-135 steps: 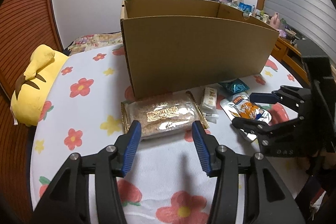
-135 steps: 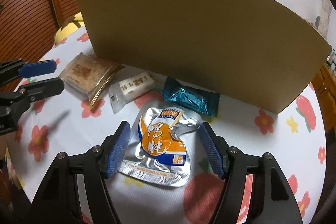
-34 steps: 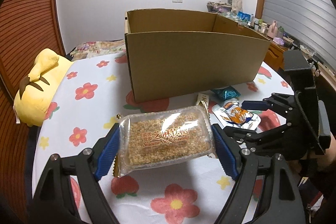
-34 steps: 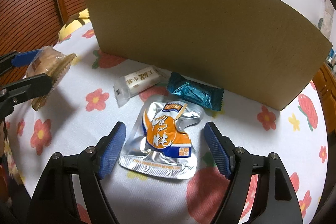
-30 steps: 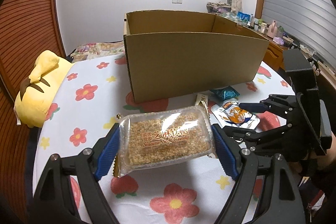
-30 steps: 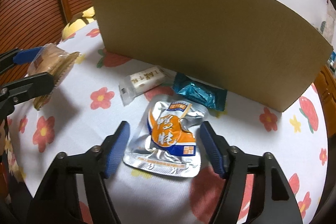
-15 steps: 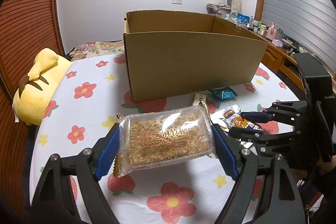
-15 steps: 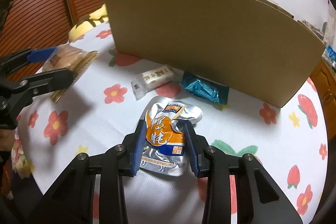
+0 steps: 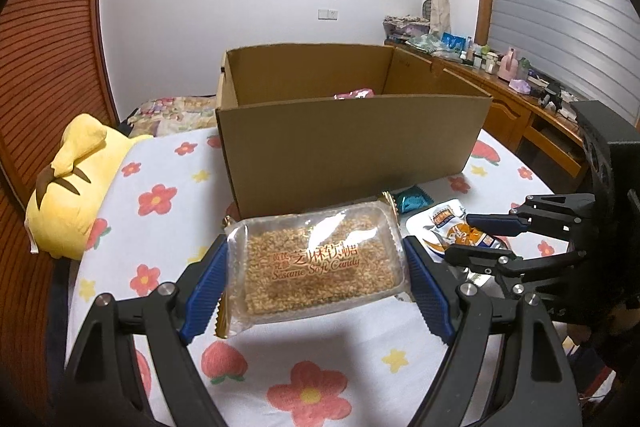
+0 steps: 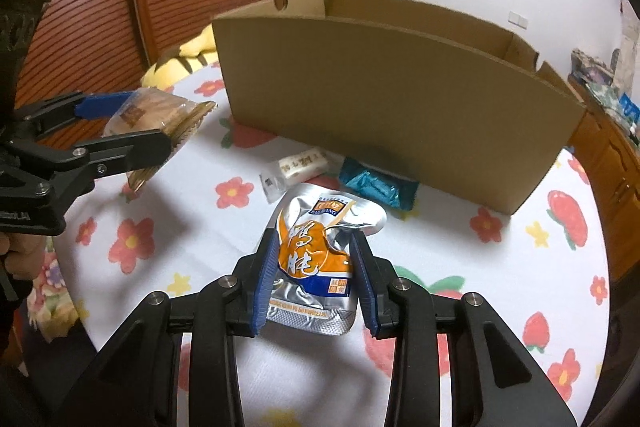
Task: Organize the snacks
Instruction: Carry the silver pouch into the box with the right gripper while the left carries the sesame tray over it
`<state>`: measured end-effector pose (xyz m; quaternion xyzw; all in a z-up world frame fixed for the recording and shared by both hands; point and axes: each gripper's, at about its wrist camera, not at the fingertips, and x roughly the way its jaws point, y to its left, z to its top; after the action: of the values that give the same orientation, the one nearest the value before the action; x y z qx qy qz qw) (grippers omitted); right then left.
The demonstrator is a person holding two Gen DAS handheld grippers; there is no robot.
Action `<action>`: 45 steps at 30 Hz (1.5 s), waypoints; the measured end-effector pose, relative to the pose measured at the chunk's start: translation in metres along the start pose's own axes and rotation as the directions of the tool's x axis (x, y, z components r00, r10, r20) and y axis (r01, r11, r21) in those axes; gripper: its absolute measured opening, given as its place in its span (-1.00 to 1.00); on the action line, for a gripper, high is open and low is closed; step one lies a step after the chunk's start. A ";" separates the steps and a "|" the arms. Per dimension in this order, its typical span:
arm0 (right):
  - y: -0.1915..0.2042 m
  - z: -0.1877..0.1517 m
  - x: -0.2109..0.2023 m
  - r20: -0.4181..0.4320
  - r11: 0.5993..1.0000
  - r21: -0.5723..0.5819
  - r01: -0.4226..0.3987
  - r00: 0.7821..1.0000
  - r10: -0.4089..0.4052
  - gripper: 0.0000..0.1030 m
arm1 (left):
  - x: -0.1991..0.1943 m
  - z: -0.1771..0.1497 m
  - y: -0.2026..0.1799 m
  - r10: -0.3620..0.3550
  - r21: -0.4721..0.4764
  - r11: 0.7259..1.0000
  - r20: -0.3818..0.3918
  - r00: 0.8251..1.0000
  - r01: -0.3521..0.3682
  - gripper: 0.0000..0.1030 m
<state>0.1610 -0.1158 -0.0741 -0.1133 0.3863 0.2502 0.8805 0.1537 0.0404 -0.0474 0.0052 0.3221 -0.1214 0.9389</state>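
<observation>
While the left gripper (image 9: 316, 277) clamped the sesame candy pack (image 9: 314, 261) by its short ends and held it flat off the floral tablecloth (image 9: 160, 163), likely so it could clear the cardboard box (image 9: 348, 143) wall, the right gripper (image 10: 315, 277) was pinched onto the silver-orange pouch (image 10: 320, 251), apparently lifted too; white bar (image 10: 300, 163) and teal packet (image 10: 376, 185) lay beside the box, unpacked

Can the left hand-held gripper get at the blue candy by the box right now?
Probably not as things stand: the left hand-held gripper is shut on the sesame candy pack, and the right hand-held gripper with its foil pouch sits beside the blue candy.
</observation>
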 end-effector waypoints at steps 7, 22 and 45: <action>-0.011 0.002 -0.027 0.052 1.000 0.008 0.010 0.999 -0.011 -0.30 | -0.007 0.012 -0.007 -0.004 0.014 1.000 0.028 1.000 0.003 0.63; -0.029 0.033 -0.066 0.162 0.999 0.003 0.047 0.986 -0.046 -0.30 | -0.011 0.046 -0.020 -0.014 0.052 0.999 0.084 0.996 0.010 0.63; -0.104 0.110 -0.021 0.202 0.996 0.030 0.080 0.976 -0.085 -0.29 | 0.031 0.109 -0.016 0.004 0.070 0.998 0.093 0.996 -0.010 0.64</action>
<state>0.2720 -0.1680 0.0169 -0.0938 0.2921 0.2197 0.9261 0.2393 0.0079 0.0208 0.0336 0.2735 -0.1294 0.9525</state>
